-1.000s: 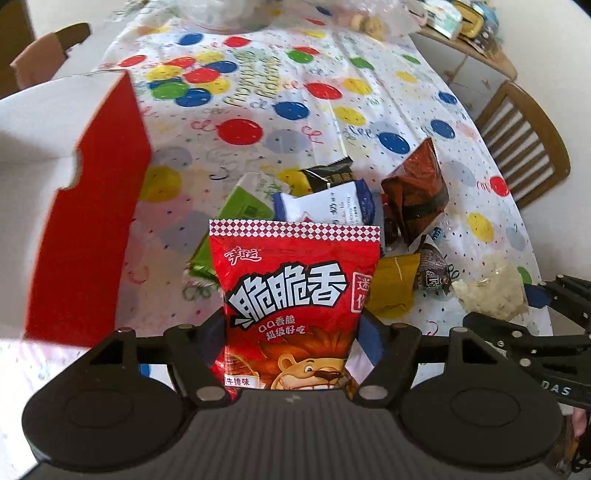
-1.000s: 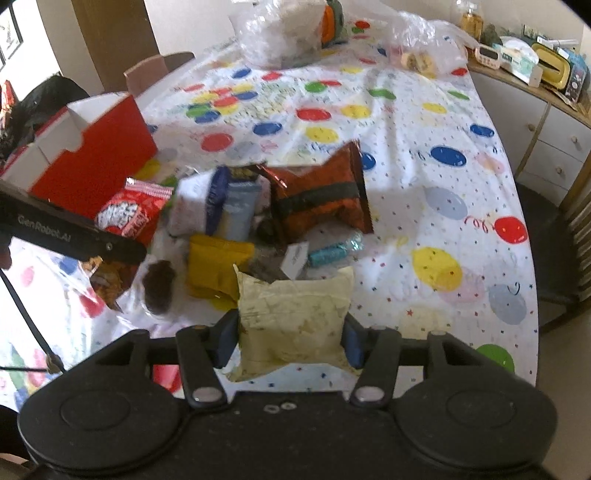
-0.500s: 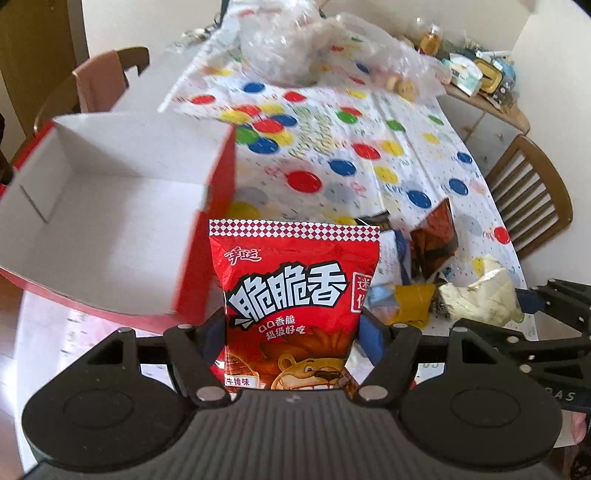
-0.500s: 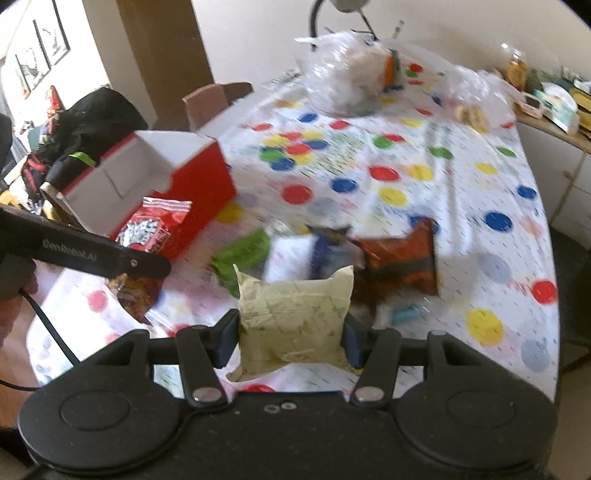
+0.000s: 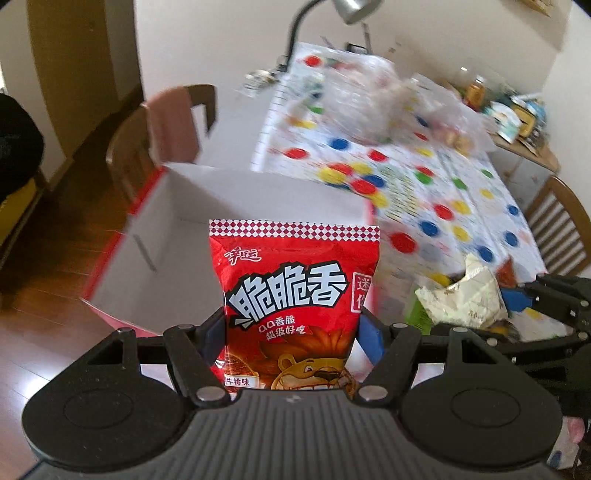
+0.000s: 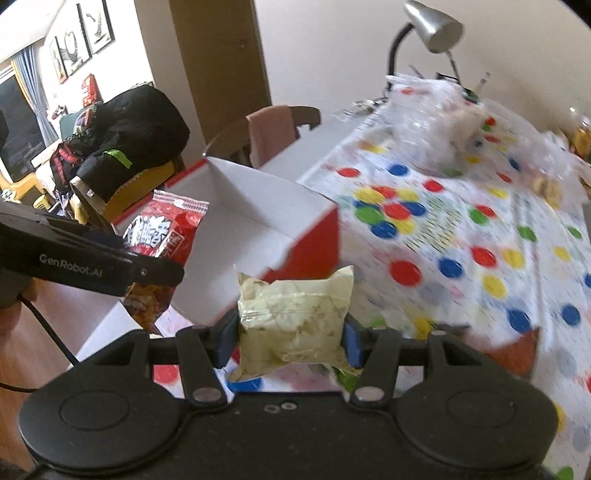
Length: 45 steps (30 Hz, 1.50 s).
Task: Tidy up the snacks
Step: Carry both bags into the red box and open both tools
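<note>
My left gripper [image 5: 293,332] is shut on a red snack bag [image 5: 293,295] with a lion print, held upright in front of the open red box [image 5: 221,229] with a white inside. My right gripper [image 6: 290,338] is shut on a pale yellow-green snack packet [image 6: 293,317], just in front of the red box [image 6: 266,225] and near its right corner. In the right wrist view the left gripper [image 6: 147,271] shows at the left with the red bag [image 6: 162,232] over the box's near-left side. The pale packet [image 5: 465,299] appears at the right in the left wrist view.
The table carries a cloth [image 6: 461,236] with coloured dots. Loose snacks [image 6: 517,354] lie at its near right. Clear plastic bags [image 6: 436,122] and a desk lamp [image 6: 432,29] stand at the far end. A chair [image 5: 173,125] sits behind the box, another chair [image 5: 561,225] at the right.
Both grippers have risen and swung left from the snack pile toward the red box, each keeping its packet. The box's open inside now lies right ahead of both.
</note>
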### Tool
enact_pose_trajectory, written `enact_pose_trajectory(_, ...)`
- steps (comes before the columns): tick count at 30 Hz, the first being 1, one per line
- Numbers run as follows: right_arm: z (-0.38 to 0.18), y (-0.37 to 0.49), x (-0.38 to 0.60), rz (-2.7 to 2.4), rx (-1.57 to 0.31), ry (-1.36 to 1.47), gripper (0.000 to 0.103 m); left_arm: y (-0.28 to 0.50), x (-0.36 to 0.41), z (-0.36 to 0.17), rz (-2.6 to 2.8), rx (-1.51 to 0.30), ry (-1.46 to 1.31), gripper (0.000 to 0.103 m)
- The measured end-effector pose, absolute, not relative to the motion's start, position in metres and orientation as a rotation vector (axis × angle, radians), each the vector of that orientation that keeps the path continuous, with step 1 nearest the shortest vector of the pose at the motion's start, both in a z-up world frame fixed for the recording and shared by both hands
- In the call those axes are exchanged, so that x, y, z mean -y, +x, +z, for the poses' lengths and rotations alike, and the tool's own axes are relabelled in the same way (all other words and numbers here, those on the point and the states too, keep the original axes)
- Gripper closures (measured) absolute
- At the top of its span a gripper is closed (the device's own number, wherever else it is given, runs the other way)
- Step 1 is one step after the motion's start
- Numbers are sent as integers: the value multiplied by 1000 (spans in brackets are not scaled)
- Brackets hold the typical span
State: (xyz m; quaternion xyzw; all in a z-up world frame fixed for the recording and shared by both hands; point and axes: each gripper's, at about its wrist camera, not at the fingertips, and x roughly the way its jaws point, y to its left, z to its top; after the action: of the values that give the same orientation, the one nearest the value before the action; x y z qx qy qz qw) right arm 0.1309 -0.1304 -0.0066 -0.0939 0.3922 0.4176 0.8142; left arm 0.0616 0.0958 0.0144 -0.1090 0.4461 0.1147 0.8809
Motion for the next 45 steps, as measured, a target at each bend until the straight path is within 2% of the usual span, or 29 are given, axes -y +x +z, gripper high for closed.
enact_pose_trajectory(8,-14,140,46,906,-841,-238,48,76,-162,8,300,-929,-190,31)
enact_pose_trajectory(16,-41,154,-13,855,-893,-302,48,105,-198,-23,286,-977,-142,31)
enact_pose_trajectory(31,-94,160,-56,822,-997,-448,48,131,-201,-88,204,-1130,-67,31)
enact_pose_trajectory(40,-101,152,-65,825,-1002,-520,47,136,-200,-102,201,-1199,-63,31)
enact_pose_trajectory(45,-101,150,-66,825,-1006,-529,42,136,-201,-101,201,-1205,-85,31)
